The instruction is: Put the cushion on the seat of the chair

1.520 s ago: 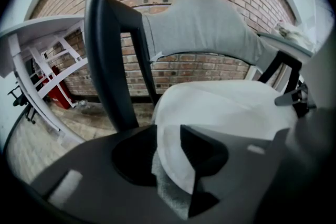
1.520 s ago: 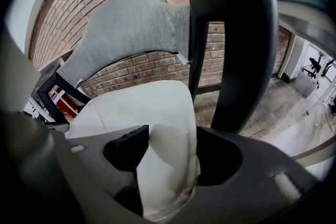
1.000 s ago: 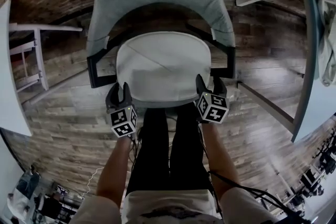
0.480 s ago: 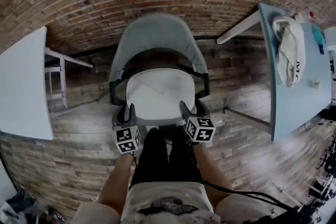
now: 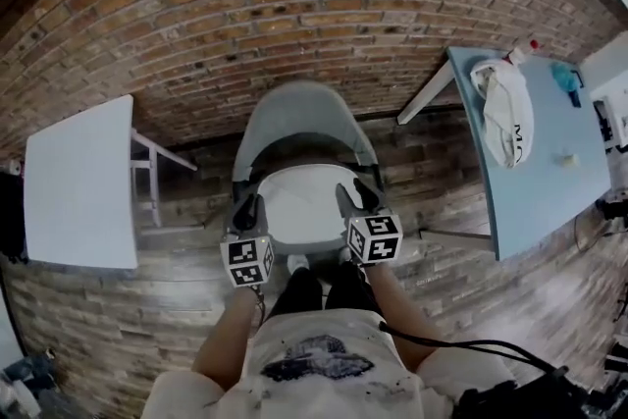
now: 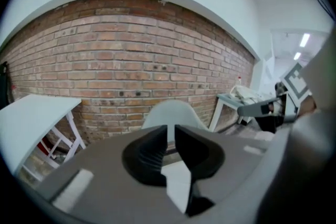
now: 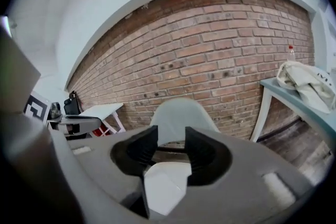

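Nearest: the person's forearms, raised in front of the torso, one gripper in each hand.

Left gripper point(image 5: 246, 209): jaws have just been closing and now leave only a narrow slit. Nothing is between them; the chair back shows through the gap in the left gripper view.

Right gripper point(image 5: 354, 197): jaws have also just been closing, but stand wider apart than the left. They are empty too.

Change: a second ago both grippers sat low at the front edge of the cushion point(image 5: 297, 207), one at each front corner, jaws spread wide. Both have since come up and away, and the head view takes in far more of the room, so the person seems to have straightened up.

Cushion: white, lying flat on the seat of the chair point(image 5: 300, 116), inside the curve of the grey back. Neither gripper touches it. It looks centred and has not shifted with the release.

Reading: the placement looks done, with only the withdrawal left.

Further out:
- plank floor point(image 5: 128, 309)
- a white worktop point(image 5: 78, 182) to the left
- a blue-grey worktop point(image 5: 549, 191) to the right, carrying a white bag point(image 5: 505, 118)

Farthest: the brick wall point(image 5: 294, 5).
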`<act>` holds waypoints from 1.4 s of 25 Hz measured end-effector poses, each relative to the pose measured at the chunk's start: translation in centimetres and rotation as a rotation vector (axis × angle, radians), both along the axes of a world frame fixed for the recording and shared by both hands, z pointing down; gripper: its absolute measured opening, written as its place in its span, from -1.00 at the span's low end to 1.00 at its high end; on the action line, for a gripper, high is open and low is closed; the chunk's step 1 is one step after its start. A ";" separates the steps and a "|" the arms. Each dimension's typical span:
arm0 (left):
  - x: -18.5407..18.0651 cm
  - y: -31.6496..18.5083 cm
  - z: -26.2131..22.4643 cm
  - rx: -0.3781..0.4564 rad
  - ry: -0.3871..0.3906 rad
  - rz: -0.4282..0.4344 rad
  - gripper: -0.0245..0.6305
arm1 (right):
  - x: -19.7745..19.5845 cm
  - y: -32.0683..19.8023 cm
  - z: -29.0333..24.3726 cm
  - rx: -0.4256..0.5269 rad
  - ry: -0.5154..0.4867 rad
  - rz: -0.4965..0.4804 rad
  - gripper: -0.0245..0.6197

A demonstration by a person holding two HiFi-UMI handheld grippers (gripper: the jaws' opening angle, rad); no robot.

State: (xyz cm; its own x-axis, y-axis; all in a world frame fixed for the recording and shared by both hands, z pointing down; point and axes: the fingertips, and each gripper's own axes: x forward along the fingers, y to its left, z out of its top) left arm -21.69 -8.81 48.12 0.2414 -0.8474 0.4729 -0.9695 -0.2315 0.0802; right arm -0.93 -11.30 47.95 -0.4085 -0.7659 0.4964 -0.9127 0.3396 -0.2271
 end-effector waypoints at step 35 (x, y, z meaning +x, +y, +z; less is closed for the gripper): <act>4.0 -0.3 -14.8 0.207 0.013 0.055 -0.95 | -0.9 0.6 -17.4 0.308 -0.056 -0.120 -0.93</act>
State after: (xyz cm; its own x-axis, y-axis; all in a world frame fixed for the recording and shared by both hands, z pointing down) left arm -17.66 -9.12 33.30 0.2954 -0.9112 0.2870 -0.9540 -0.2973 0.0382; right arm -1.81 -10.72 30.55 -0.5251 -0.8212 0.2234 -0.8510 0.5045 -0.1459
